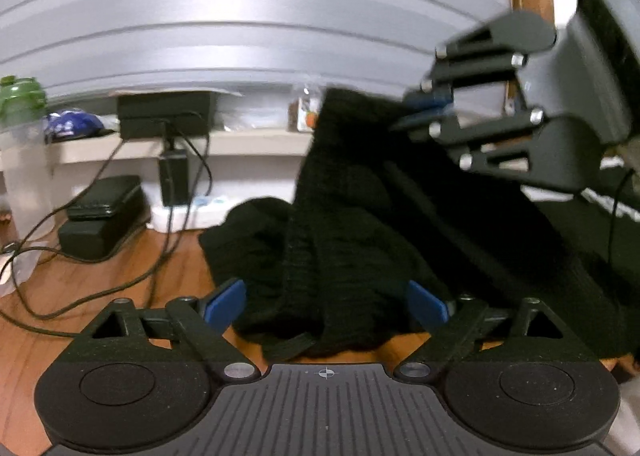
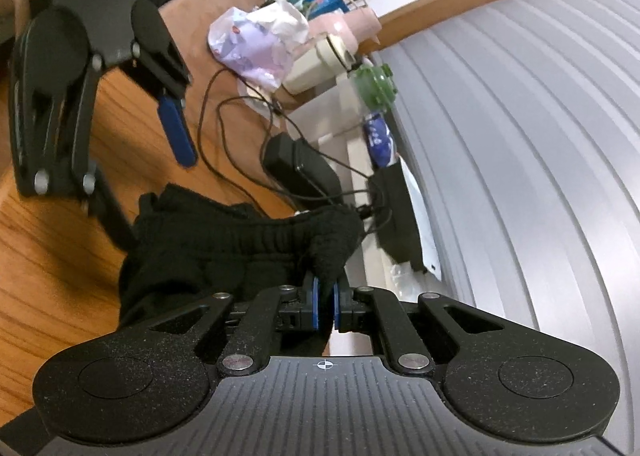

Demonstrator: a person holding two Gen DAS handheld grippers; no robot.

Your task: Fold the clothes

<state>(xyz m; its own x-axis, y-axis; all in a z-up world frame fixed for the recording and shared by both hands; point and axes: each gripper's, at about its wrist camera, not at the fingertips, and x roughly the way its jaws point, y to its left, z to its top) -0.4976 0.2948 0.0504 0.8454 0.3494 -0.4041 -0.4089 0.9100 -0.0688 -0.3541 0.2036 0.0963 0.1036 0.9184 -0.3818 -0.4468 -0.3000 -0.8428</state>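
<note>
left gripper [image 1: 326, 306]: jaws standing spread wide, blue pads [image 1: 224, 302] either side of the hanging cloth, not pressing it; holding nothing.
right gripper [image 2: 325, 302]: jaws pressed nearly together, pinching a bunched corner of the black garment [image 2: 224, 248]; in the left wrist view it is sitting at 2 o'clock, lifting the cloth.
black garment: knit, dark, draping from the right pinch down to the wooden table [image 1: 100, 284]; lower hem trailing at 6 o'clock just ahead of the left pads; ribbed band showing in the right wrist view.
risk 1: single-corner pinch is looking thin, cloth could be slipping out under its own weight.
risk 2: left jaws closing now would likely be grabbing several layers, giving a crooked fold.
risk 3: black cables [image 1: 120, 272] lying at 9 o'clock near the hem, could be snagging if the cloth is dragged.
containers, far: clear bottle with green lid [image 1: 22, 144] at 9 o'clock, contents cannot tell; black case [image 1: 102, 216] shut, contents hidden.
</note>
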